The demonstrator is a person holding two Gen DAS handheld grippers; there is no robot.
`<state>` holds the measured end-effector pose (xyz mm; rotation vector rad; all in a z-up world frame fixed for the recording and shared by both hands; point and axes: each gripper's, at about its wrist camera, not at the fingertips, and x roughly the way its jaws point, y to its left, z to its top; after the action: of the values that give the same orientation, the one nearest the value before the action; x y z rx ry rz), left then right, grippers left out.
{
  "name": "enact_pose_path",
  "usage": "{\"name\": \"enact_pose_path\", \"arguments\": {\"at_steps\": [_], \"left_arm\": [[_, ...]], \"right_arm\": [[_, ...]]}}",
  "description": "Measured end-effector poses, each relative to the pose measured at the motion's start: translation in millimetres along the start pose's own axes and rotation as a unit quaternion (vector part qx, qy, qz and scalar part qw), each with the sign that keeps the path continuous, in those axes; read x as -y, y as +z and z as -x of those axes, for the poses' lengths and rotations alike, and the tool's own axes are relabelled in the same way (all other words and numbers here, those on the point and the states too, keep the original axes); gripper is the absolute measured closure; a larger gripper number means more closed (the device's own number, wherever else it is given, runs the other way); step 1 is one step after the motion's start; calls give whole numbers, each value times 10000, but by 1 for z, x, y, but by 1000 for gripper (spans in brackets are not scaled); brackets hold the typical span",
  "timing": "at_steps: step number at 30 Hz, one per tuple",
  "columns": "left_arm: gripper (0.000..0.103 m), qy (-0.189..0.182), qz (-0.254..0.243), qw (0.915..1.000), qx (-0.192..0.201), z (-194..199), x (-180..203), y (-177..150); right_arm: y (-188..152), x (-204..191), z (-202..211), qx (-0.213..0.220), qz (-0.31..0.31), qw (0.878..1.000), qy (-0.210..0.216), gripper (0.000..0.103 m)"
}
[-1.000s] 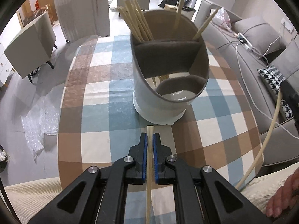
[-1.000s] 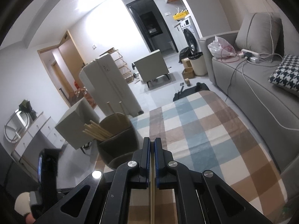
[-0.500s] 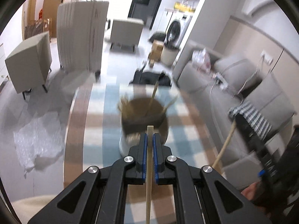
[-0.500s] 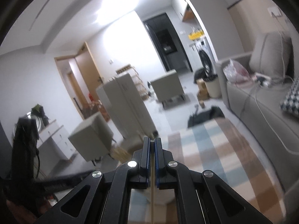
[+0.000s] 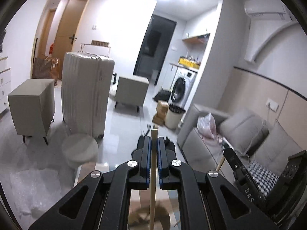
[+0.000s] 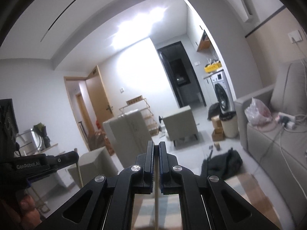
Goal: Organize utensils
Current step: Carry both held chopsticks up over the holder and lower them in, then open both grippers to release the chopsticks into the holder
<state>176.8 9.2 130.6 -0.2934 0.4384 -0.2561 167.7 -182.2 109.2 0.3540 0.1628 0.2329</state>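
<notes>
Left claw (image 5: 154,149) clamped on a chopstick (image 5: 153,182), right claw (image 6: 156,157) clamped on another chopstick (image 6: 156,201); both up over the bench (image 6: 247,184) edge. Blurry brown holder (image 5: 149,217), probably, sits below the left claw. Ahead: suitcase (image 5: 86,95), sofa (image 5: 241,134), washing machine (image 5: 182,90), open floor (image 5: 122,120) between.

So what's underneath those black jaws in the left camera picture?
Below the left gripper sits a blurred brown holder, with the clamped chopstick running down across it. The gripper's black frame covers most of it.

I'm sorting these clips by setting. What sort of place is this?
Most likely a small apartment living room: a grey sofa, a front-loading washing machine in an alcove, and a large suitcase standing on the tiled floor.
</notes>
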Motion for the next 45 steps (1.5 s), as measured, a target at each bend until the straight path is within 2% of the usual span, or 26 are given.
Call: {"name": "enact_pose_path", "arguments": {"at_steps": [5,11,20,30,38,41,45], "left_arm": [[102,62,158,9997,182,-38,-14,-16],[102,-10,261,9996,112,-62,-26,-31],[102,10,145,9999,-33,-62,-25,-39],[102,-38,-36,9998,-167,-45,-20,-41],[101,-48,-174,9987,-483,-27,-17,-51],[101,-92,-178,9970,-749,-25,-16,-61],[101,-256,-279,9896,-1389,-33,-11,-74]], "right_arm": [[-17,-4,-29,70,27,9999,-100,99],[-44,4,-47,-26,73,9995,-291,99],[-62,-6,-49,-36,402,9985,-368,99],[-74,-9,-30,-353,526,9979,-108,99],[-86,-6,-11,-935,593,9938,133,99],[-91,-4,-8,-1214,622,9905,158,98],[-98,-5,-5,-1577,618,9854,188,96]]}}
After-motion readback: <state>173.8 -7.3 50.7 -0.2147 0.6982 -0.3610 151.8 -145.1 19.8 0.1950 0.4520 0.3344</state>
